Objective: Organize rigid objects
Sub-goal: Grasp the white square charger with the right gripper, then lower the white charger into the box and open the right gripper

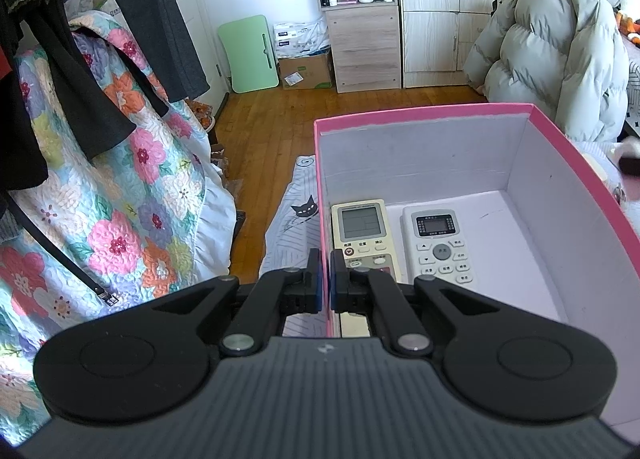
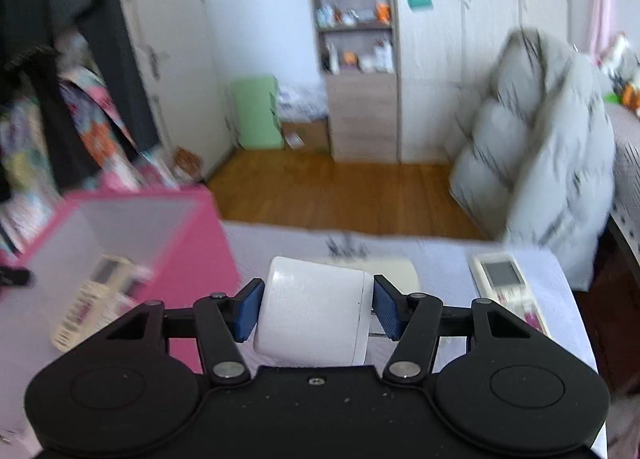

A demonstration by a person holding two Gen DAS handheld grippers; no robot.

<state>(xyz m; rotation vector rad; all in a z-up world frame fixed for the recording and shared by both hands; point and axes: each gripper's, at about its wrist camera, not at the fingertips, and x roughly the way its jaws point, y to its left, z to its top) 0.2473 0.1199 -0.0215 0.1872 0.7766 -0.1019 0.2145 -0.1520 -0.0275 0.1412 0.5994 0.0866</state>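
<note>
A white charger block is clamped in the right gripper at frame centre; the pink box wall is pinched by the fully closed left gripper. Next, transfer into the box at left is called for.

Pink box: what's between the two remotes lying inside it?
Nothing. In the left wrist view the cream remote and the white remote lie side by side in the pink box, with only a bare strip of box floor between them.

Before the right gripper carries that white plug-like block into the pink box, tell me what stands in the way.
Only the pink box's near wall, which the white block in the right gripper must clear. Inside, two remotes lie left; the right floor looks bare.
</note>
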